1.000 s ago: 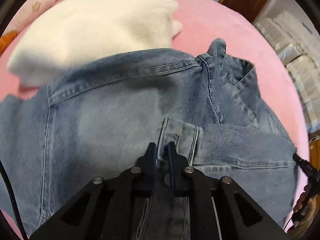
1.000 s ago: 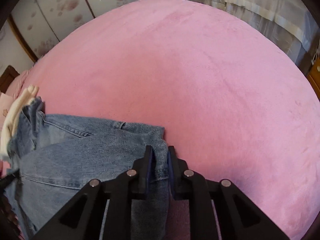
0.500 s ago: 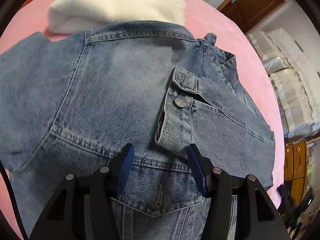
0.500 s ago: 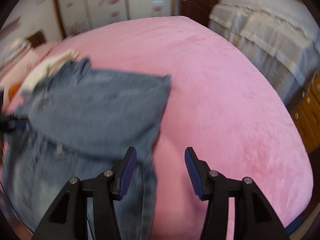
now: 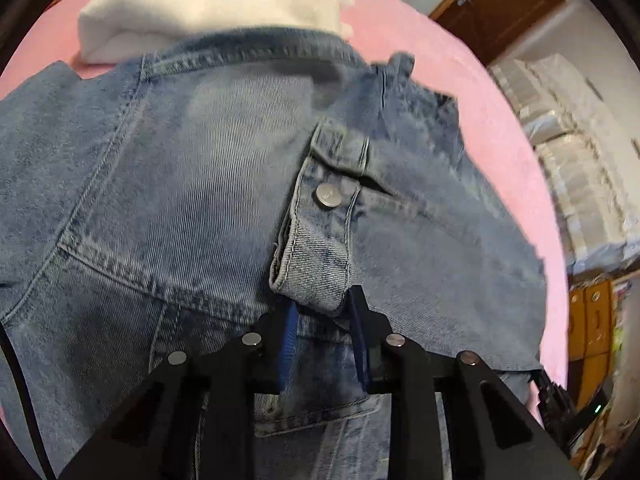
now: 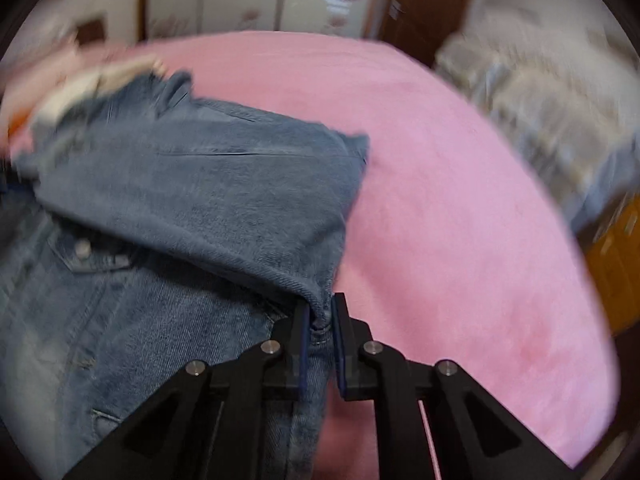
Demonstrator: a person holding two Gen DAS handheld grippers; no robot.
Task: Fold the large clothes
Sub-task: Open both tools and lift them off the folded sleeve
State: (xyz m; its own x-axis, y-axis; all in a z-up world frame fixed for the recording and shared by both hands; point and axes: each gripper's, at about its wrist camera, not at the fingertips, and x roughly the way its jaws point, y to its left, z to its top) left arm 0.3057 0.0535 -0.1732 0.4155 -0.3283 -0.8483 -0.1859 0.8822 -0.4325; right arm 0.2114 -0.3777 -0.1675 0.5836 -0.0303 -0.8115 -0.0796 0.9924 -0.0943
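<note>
Right wrist: right tool (image 6: 320, 316) pinches denim jacket (image 6: 192, 208) fold; left tool (image 5: 323, 312) just closed around sleeve cuff (image 5: 316, 248) (pink bed (image 6: 460, 220)).

Nothing here can be read, not even on the denim jacket's (image 5: 192, 184) metal button (image 5: 329, 195) (its face too blurred).

Pink bed (image 6: 460, 220), floral wardrobe doors (image 6: 248, 0), dark wooden door (image 5: 500, 4)

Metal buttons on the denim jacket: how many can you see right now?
1 clearly: on the sleeve cuff, button just ahead of the left gripper. The right wrist view is too blurred to count; folds may hide others.
</note>
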